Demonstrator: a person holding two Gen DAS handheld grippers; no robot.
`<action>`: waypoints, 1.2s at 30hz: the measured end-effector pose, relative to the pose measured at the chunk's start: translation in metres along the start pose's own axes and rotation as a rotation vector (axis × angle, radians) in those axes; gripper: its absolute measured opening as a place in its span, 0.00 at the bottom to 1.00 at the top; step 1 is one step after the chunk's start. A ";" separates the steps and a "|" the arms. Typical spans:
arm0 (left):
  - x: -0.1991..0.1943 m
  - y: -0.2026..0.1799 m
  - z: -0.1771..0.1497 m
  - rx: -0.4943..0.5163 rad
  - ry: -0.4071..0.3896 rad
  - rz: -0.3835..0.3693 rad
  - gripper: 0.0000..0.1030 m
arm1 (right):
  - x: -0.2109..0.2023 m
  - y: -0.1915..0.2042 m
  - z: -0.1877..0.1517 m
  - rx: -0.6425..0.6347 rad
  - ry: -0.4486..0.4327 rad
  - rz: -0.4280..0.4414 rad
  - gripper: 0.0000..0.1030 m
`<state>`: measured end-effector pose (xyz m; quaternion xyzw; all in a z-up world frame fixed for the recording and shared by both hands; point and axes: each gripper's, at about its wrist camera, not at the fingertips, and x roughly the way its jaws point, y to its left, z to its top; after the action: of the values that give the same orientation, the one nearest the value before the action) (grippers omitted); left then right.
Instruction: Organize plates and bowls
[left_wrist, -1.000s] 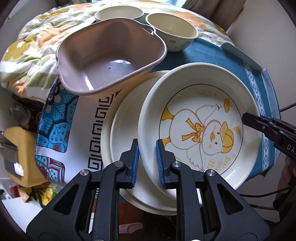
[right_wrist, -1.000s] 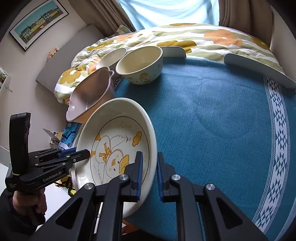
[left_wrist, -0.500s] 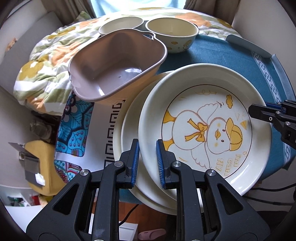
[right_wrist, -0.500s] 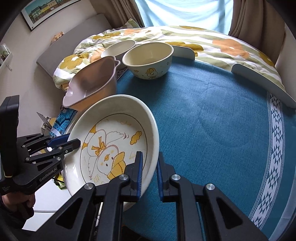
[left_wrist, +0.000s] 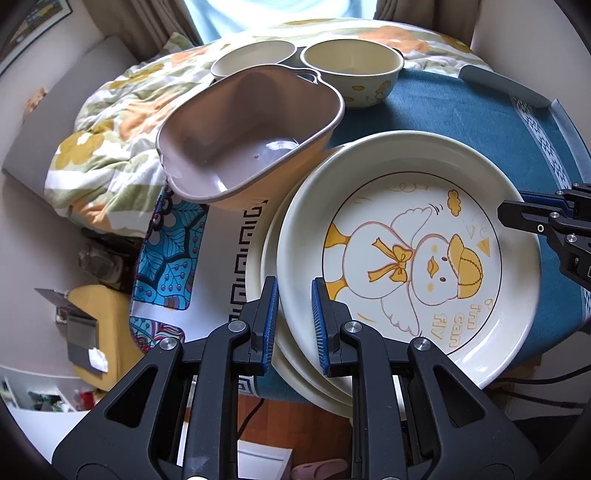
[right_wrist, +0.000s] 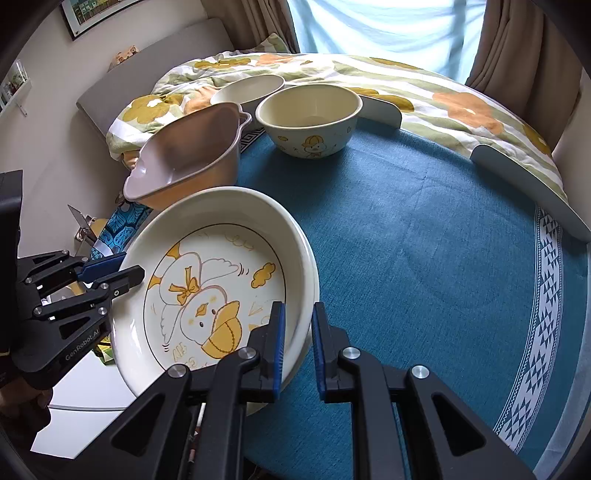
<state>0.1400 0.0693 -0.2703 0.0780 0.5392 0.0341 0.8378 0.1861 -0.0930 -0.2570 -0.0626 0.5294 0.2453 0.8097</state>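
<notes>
Left gripper (left_wrist: 293, 319): black frame, blue pads, jaws narrowly parted, straddling plate rim at near-left edge; whether pads press rim cannot tell. In right wrist view it enters from left, roughly level, fingertips over plate's left edge; person's hand (right_wrist: 22, 402) partly visible behind it at lower left, mostly dark.

Right gripper (right_wrist: 297, 345): same build, jaws slightly apart, straddling rim on opposite side. In left wrist view its fingertips reach in from right edge.
</notes>
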 end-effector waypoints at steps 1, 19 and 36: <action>-0.001 -0.001 0.000 0.007 -0.004 0.012 0.15 | 0.000 0.001 0.000 0.000 0.001 0.000 0.13; -0.039 0.018 0.012 -0.088 -0.062 -0.027 0.19 | -0.022 -0.008 0.015 0.017 -0.058 0.055 0.13; -0.039 0.107 0.056 -0.488 -0.124 -0.111 1.00 | -0.026 0.005 0.114 -0.087 -0.103 0.164 0.99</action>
<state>0.1774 0.1640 -0.1945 -0.1544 0.4660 0.1123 0.8639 0.2696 -0.0562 -0.1837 -0.0415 0.4795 0.3362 0.8095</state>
